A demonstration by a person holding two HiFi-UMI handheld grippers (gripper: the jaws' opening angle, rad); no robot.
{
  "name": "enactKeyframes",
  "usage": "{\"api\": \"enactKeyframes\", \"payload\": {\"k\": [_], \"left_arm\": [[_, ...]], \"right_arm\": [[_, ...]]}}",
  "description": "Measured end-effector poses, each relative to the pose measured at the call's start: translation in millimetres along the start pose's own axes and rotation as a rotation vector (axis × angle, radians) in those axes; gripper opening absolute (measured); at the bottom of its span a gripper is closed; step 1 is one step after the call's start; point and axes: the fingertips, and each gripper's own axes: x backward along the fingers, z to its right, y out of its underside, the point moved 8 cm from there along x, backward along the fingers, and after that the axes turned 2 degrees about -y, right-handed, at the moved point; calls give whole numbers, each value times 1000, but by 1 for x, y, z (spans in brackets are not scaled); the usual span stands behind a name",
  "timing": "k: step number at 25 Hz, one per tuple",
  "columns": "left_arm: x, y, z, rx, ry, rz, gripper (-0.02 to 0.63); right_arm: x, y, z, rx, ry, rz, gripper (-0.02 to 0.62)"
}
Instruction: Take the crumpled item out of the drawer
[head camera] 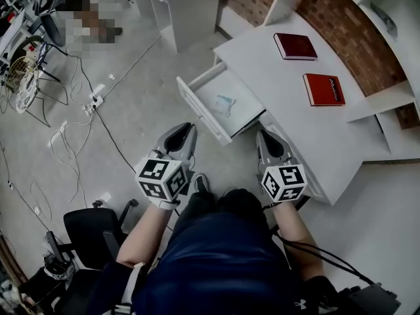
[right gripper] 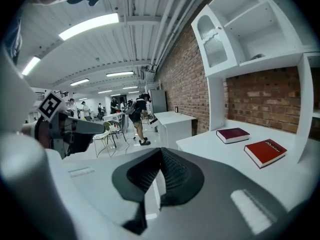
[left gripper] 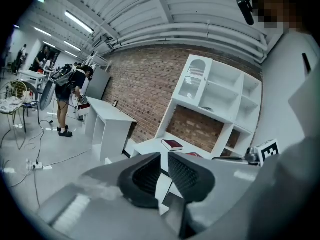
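white drawer juts off desk edge; left tongs, right tongs near it.

Jaws: the left gripper, grey with dark ribbed pads, fills the lower centre of the frame; its jaws stand slightly apart with nothing between them.
Through the gap: a strip of the white desk top.
Centre: a dark red hardcover book lies flat on that desk; the corner of a brighter red book shows just right of it.
Upper right: a white open shelf unit stands on the desk against the red brick wall.
Left of centre: a separate white table stands beside the brick wall.
Far left: a person in dark shorts stands on the grey floor, near a wire-frame chair.
Lower left: thin cables trail over the floor.
Top left: long ceiling light strips.
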Motion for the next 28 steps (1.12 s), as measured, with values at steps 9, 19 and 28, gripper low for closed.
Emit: {"api": "enactKeyframes", "payload": {"k": [9, 19, 28], "left_arm": [[-36, 3, -20, 19, -119, -37, 49], [-90, 24, -36, 15, -293, -111, 49], [-105, 60, -56, 75, -363, -197, 49]], "right_arm": [[-74, 20, 44, 30, -55, -117, 3], [-172, 66, 80, 100, -247, -321, 3], [-241, 129, 87, 242, -327, -522, 23]]}}
